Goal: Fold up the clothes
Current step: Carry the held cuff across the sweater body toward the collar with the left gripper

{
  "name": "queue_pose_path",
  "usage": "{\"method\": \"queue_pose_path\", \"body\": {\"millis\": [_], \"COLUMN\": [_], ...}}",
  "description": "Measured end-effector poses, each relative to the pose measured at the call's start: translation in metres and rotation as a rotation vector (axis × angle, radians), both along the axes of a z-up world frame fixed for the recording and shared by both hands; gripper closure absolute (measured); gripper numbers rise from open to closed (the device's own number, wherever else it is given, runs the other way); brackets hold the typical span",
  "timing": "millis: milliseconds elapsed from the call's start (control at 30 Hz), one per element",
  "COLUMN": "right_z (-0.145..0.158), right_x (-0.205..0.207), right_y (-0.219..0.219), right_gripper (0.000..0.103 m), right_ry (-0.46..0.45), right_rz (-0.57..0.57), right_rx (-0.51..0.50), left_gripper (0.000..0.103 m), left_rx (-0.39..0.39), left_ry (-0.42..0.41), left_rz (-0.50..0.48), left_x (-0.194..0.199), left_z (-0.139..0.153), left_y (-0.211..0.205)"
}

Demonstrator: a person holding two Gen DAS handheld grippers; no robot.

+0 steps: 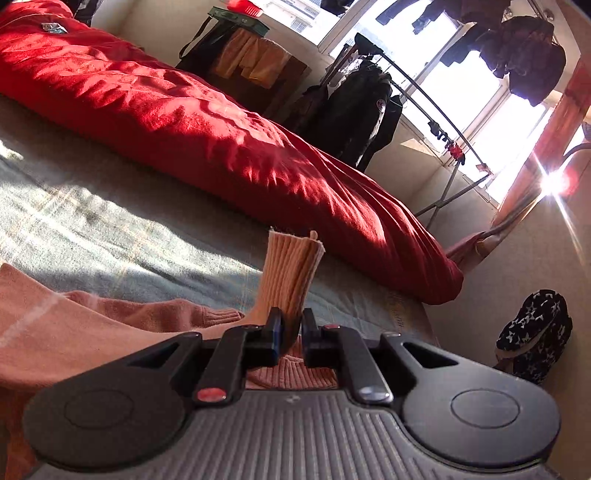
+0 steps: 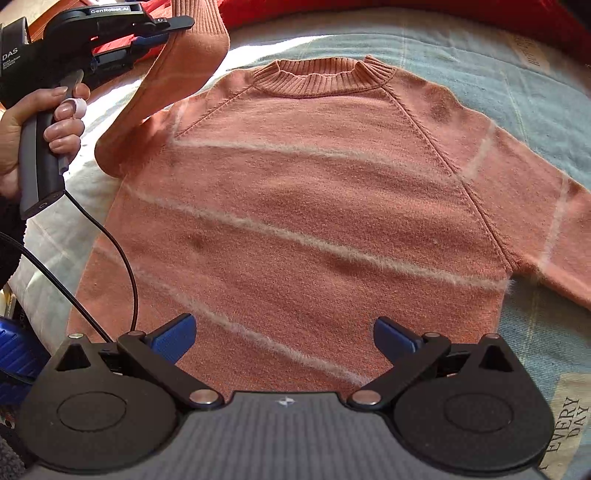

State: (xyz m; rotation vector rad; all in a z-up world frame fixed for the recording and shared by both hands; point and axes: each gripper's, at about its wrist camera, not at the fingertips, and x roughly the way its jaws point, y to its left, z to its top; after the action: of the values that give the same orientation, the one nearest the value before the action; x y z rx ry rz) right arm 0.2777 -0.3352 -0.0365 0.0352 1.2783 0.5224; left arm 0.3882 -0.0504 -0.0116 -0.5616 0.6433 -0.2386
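Left gripper (image 2: pixel 184 26), seen from the right wrist camera, is clamped on the ribbed cuff (image 1: pixel 293 273) of one sleeve (image 2: pixel 173 85) of a salmon-pink sweater (image 2: pixel 295 221), lifting that sleeve up off the bedspread (image 2: pixel 498 74); in the left wrist view the cuff stands upright between the nearly closed jaws. White lettering on the top of this gripper's body reads "GenRobot.AI", and its side carries "DAS" with smaller print below that is too fine to read. A hand (image 2: pixel 48 122) grips its handle, and a black cable (image 2: pixel 122 251) runs down from the handle's base. Right gripper (image 2: pixel 284 338) hovers over the lower body of the sweater with its blue-padded jaws spread wide and nothing between them. The sweater lies flat and face up on the pale blue-green bedspread, ribbed collar (image 2: pixel 321 77) away from the camera, thin fuzzy white stripes crossing its front, the other sleeve extended toward the right edge of the view. Printing on the bedspread at lower right reads "EVERY DAY"; further text near the upper right is not legible. A red duvet (image 1: pixel 221 140) lies along the far side of the bed. Beyond it stand a clothes rack (image 1: pixel 424 92) with dark jackets before a bright window, and a star-patterned black bag (image 1: pixel 535 336) sits on the floor.
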Motion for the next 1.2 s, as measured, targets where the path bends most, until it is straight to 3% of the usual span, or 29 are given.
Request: {"method": "queue_pose_path", "body": {"millis": [200, 600, 1033, 1133, 1200], "right_z": [-0.009, -0.023, -0.03, -0.03, -0.031], "right_x": [-0.009, -0.026, -0.026, -0.026, -0.027], "right_y": [-0.004, -0.01, -0.012, -0.013, -0.012], "right_gripper": [0.0, 0.0, 0.0, 0.0, 0.0], "right_ry": [0.028, 0.077, 0.094, 0.097, 0.098], "right_rz": [0.013, 0.028, 0.003, 0.0, 0.002], "right_rx": [-0.032, -0.052, -0.051, -0.05, -0.052], "left_gripper": [0.094, 0.094, 0.094, 0.088, 0.077], "left_rx": [0.009, 0.002, 0.163, 0.21, 0.232], "left_ry": [-0.003, 0.044, 0.13, 0.134, 0.1], "left_rz": [-0.035, -0.195, -0.384, -0.436, -0.464], "left_x": [0.008, 0.012, 0.009, 0.004, -0.003], "left_z": [-0.008, -0.033, -0.066, -0.066, -0.06], "left_y": [-0.022, -0.073, -0.118, -0.123, -0.122]}}
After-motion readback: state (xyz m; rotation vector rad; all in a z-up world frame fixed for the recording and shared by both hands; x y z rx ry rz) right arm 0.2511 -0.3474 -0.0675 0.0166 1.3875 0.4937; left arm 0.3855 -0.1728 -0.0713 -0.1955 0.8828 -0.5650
